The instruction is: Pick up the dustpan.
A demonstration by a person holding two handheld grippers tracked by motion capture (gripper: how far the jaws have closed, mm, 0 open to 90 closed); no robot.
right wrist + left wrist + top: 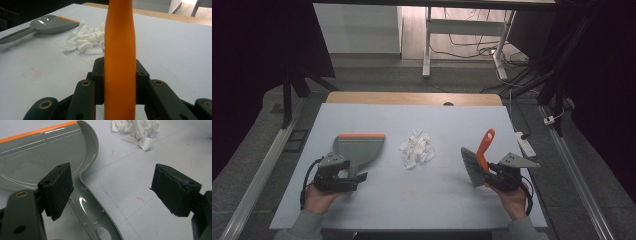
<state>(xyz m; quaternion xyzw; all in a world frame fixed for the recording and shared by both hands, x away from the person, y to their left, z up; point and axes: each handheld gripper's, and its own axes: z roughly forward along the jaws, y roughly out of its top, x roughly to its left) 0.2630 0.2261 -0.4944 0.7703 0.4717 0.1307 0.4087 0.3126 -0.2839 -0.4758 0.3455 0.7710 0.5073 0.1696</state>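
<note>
High view shows the right gripper [490,172] clamped on the brush [479,160] by its orange handle, bristles apparently on the table [412,200]. Left gripper view shows the left gripper [110,187] with jaws apart over the dustpan [45,157] handle, paper scraps [137,130] beyond.

A white power strip [525,144] lay just off the surface's [377,195] right edge; cables [472,47] trailed on the floor beyond its far edge.

Glossy grey plastic dustpan [45,152] (orange-edged), smooth orange brush handle [120,57], crumpled white paper [418,148].
</note>
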